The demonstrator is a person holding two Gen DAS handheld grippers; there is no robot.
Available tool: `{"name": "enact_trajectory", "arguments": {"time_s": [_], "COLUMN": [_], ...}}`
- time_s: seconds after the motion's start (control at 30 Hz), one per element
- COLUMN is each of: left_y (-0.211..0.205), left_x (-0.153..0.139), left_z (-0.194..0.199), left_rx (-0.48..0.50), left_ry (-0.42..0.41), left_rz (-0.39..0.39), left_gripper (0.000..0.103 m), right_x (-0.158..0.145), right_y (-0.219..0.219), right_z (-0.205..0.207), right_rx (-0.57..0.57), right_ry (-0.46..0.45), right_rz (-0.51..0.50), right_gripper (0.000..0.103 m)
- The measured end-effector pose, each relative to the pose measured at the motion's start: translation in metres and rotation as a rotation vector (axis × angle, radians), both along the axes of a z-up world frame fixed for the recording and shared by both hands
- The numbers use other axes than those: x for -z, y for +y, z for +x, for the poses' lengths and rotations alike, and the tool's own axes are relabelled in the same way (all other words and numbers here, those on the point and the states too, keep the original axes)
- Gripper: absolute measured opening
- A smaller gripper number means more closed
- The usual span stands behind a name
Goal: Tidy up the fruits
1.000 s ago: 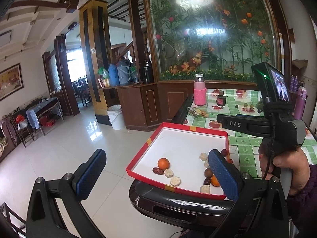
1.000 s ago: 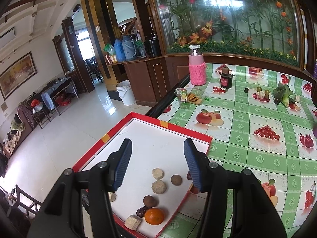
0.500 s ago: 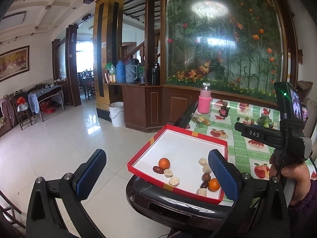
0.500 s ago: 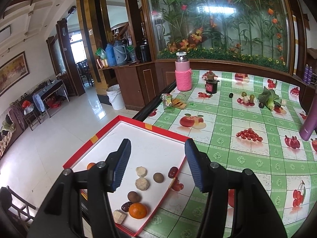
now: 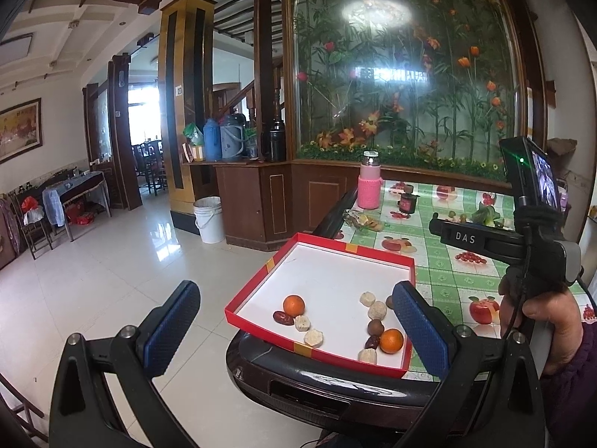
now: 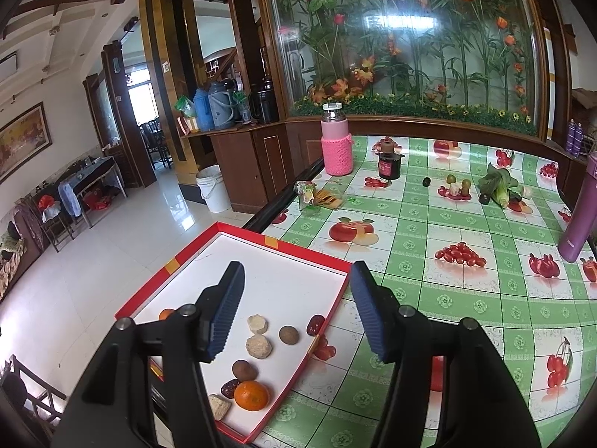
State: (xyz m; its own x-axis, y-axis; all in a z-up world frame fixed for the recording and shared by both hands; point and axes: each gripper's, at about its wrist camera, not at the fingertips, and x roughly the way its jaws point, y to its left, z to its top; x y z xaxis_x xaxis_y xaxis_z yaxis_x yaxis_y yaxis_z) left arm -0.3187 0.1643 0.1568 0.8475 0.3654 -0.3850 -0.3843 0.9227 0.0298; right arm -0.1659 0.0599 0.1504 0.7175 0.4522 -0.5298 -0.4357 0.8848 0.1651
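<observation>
A red-rimmed white tray [image 5: 350,249] [image 6: 261,239] sits at the table's near corner. It holds two oranges [image 5: 293,305] [image 5: 391,340] [image 6: 251,395], dark red dates [image 5: 283,317] [image 6: 315,324], brown round fruits [image 5: 375,327] [image 6: 288,335] and several pale lumps [image 5: 377,310] [image 6: 258,346]. My left gripper [image 5: 294,332] is open and empty, hovering before the tray's front edge. My right gripper [image 6: 294,310] is open and empty above the tray's right part. Its body [image 5: 496,242] shows in the left wrist view.
On the green fruit-print tablecloth [image 6: 466,280] stand a pink-sleeved flask [image 6: 337,145], a dark jar [image 6: 388,162], small fruits [image 6: 455,184], greens [image 6: 498,186], a purple bottle [image 6: 580,220] and wrappers [image 6: 317,196]. The table's dark edge drops to a tiled floor at left.
Both grippers have pulled back and risen, so the tray looks smaller and more of the table shows. Both stay open and empty.
</observation>
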Motion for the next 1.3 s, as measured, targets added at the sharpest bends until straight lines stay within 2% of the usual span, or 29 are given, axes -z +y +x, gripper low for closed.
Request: {"name": "enact_trajectory", "arguments": {"time_s": [0.57,1.13,1.3], "left_y": [-0.01,-0.017,-0.018], "left_x": [0.0,0.001,0.001], "left_z": [0.007,0.017,0.021], "left_rx": [0.039,0.07,0.068], "left_ry": [-0.003,0.027,0.025], "left_rz": [0.036,0.029,0.019], "left_gripper": [0.103,0.103,0.103], "right_x": [0.002,0.007,0.006], "right_y": [0.001,-0.003,-0.011], "right_z": [0.012,0.02,0.018], "right_rx": [0.01,0.023,0.016], "right_ry": [0.017,0.023,-0.001], "right_rz": [-0.005,-0.006,-0.015], "right_gripper": [0.061,0.061,0.061]}}
